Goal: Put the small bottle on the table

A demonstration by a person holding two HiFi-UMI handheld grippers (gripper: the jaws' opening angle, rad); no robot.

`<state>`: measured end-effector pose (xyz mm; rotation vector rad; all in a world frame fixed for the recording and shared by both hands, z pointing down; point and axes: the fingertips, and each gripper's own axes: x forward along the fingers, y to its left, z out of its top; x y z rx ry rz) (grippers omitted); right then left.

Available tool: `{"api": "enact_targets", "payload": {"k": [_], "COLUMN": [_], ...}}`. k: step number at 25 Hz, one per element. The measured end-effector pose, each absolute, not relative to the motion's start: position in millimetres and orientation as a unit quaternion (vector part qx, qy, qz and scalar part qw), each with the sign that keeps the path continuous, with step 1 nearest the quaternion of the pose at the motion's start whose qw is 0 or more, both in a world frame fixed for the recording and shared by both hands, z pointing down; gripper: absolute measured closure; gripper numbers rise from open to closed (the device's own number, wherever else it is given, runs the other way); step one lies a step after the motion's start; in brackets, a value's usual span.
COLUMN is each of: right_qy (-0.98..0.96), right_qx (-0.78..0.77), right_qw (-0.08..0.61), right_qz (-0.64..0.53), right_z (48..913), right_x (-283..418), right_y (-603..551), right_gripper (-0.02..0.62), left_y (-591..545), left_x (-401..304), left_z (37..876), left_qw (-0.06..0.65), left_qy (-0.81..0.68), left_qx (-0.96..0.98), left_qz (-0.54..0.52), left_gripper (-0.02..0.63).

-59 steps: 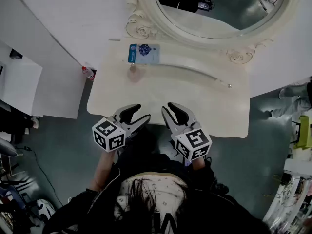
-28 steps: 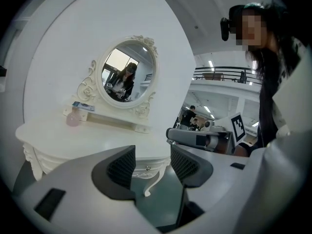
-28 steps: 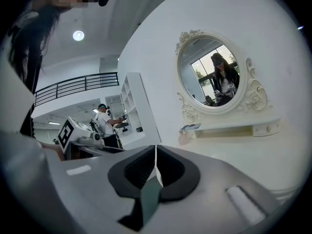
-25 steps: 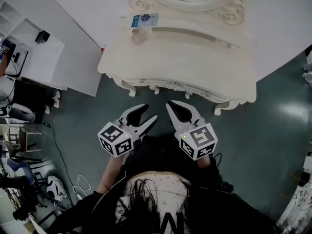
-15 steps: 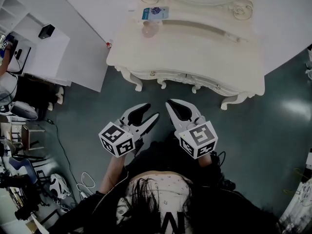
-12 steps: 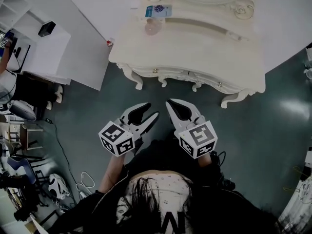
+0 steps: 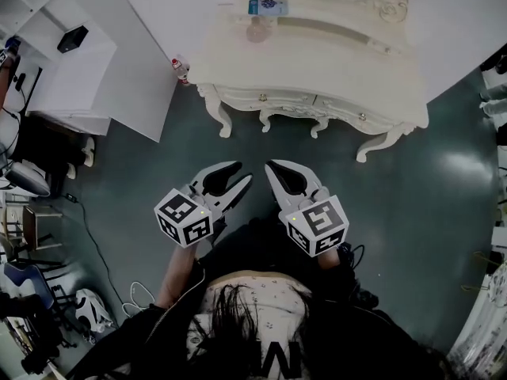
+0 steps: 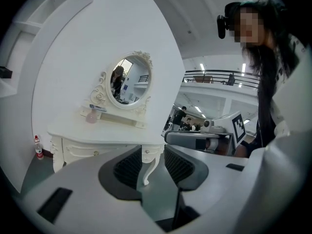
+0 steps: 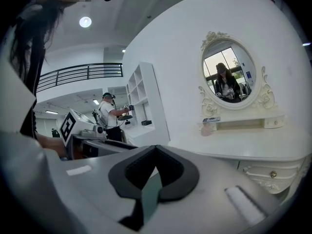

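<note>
Bottle looks placed, I hold clear of the table.
Head view: small bottle [image 7: 255, 32] sits near the back of the dressing table [image 7: 333, 62]; left gripper [image 7: 240, 182] and right gripper [image 7: 270, 169] are well short of it. Left gripper view: jaws just closed to a slit, empty. Right gripper view: jaws together, empty. I keep both away so nothing knocks it.

The head view is dim and greyish, with a pale glare patch on the floor [image 7: 466, 167]. Both gripper views are bright under a glowing lamp [image 9: 85, 22], their edges bulged and black.
</note>
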<state>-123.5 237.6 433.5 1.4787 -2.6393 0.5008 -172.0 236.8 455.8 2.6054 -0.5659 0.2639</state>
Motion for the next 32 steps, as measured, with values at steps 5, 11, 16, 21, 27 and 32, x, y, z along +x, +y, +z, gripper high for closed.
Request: {"api": "enact_targets", "payload": {"k": [5,11,16,21,27,32], "right_qy": [-0.856,-0.852,-0.850,-0.849,-0.853,-0.851], "right_qx": [0.493,0.499,0.503,0.505,0.500,0.503], "right_qw": [0.047,0.064,0.070,0.070,0.072,0.073], "right_qz": [0.149,0.144,0.137,0.138,0.135,0.134], "right_z": [431,435,434,435,436,435], "right_x": [-144,-160,-166,-167,-176,-175], "right_y": [256,277,289,295,302,304], "right_gripper": [0.586,0.586,0.586,0.586,0.586,0.586], "left_y": [251,274,284,290,297,298], "left_x": [-192,-200,-205,-208,-212,-213], "left_z": [450,458,456,458,459,457], "left_qw": [0.220,0.226,0.226,0.228,0.229,0.229], "left_qy": [-0.196,-0.176,-0.172,-0.172,-0.174,-0.171], "left_qx": [0.952,0.955,0.956,0.956,0.955,0.956], "left_qz": [0.083,0.081,0.071,0.070,0.071,0.072], "left_gripper": [0.460,0.460,0.460,0.460,0.460,0.460]}}
